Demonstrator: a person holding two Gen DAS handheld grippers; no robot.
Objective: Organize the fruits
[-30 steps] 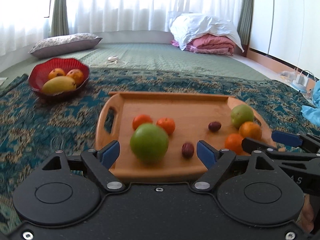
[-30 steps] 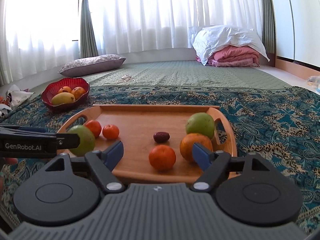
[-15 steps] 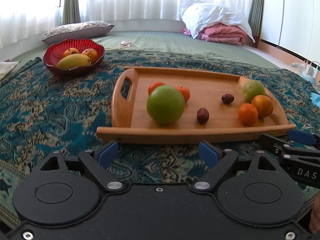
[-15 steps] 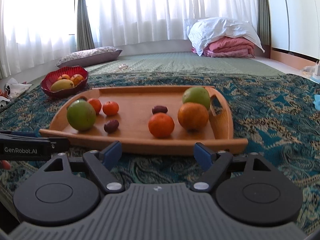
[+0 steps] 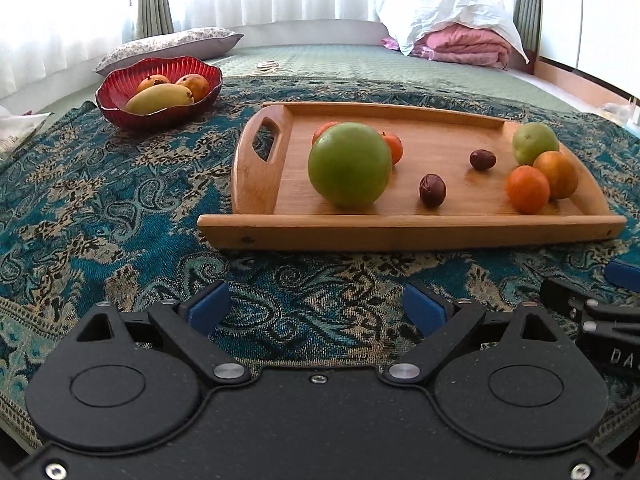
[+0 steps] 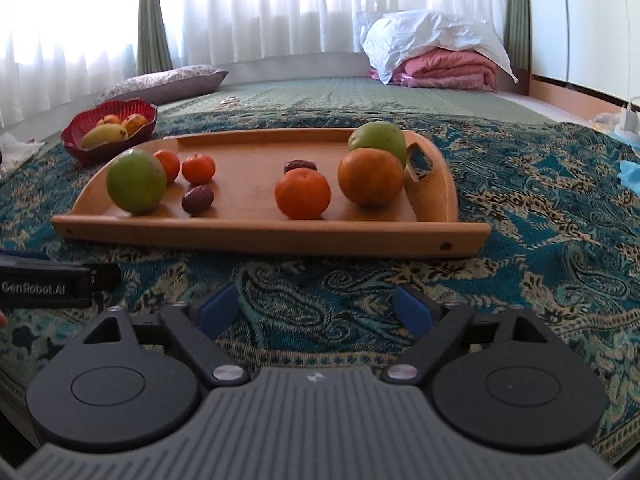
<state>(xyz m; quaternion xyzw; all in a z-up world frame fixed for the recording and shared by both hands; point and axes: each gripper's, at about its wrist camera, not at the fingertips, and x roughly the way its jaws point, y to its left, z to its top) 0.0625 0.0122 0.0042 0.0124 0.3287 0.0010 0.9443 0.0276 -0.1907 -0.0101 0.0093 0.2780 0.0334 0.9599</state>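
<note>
A wooden tray (image 5: pixel 256 176) (image 6: pixel 256 236) lies on a blue patterned cloth. It holds a large green fruit (image 5: pixel 349 164) (image 6: pixel 136 181), a smaller green fruit (image 5: pixel 535 143) (image 6: pixel 376 138), several orange fruits (image 5: pixel 528 189) (image 6: pixel 303 194) and two dark dates (image 5: pixel 432 190) (image 6: pixel 197 199). A red bowl (image 5: pixel 160 114) (image 6: pixel 80 148) with a mango and other fruit stands at the far left. My left gripper (image 5: pixel 316 308) and right gripper (image 6: pixel 316 306) are both open and empty, over the cloth in front of the tray.
The right gripper's fingertip (image 5: pixel 624 272) shows at the left wrist view's right edge. The left gripper's finger (image 6: pixel 52 284) shows at the right wrist view's left edge. A pillow (image 5: pixel 168 46) and folded bedding (image 5: pixel 452 36) lie beyond on a green mat.
Both grippers have pulled back from over the tray to the cloth in front of it. The tray and fruit now appear farther away. Both stayed open.
</note>
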